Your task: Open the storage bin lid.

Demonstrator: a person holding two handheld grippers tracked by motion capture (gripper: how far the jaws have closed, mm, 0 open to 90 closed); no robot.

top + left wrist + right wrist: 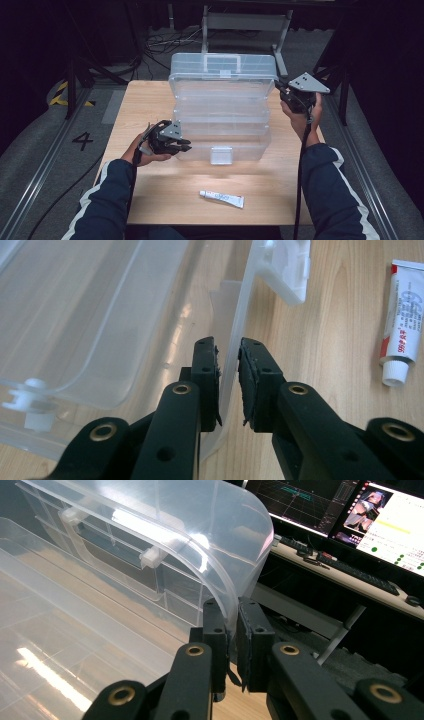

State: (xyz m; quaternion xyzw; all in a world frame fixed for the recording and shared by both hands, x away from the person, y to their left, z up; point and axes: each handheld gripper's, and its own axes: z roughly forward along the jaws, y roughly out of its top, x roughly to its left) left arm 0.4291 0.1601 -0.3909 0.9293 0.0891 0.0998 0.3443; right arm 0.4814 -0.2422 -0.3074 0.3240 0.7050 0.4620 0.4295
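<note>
A clear plastic tiered toolbox (220, 100) stands open on the wooden table (145, 100), its lid (222, 67) tipped up at the back. My left gripper (187, 145) is at the lower tray's left front corner, and in the left gripper view (229, 352) its jaws are shut on the tray's thin front wall (242, 305). My right gripper (277, 85) is at the lid's right end. Seen from the right gripper view (232, 607), it is shut on the lid's curved edge (240, 555). A small white tube (222, 198) (402, 325) lies near the table's front edge.
The box's white front latch (221, 155) (287, 270) hangs down at mid-front. Beyond the table are floor cables (165, 42) and a metal frame (245, 22). Monitors (350, 510) and a keyboard (345, 570) sit on a desk off the table's right side.
</note>
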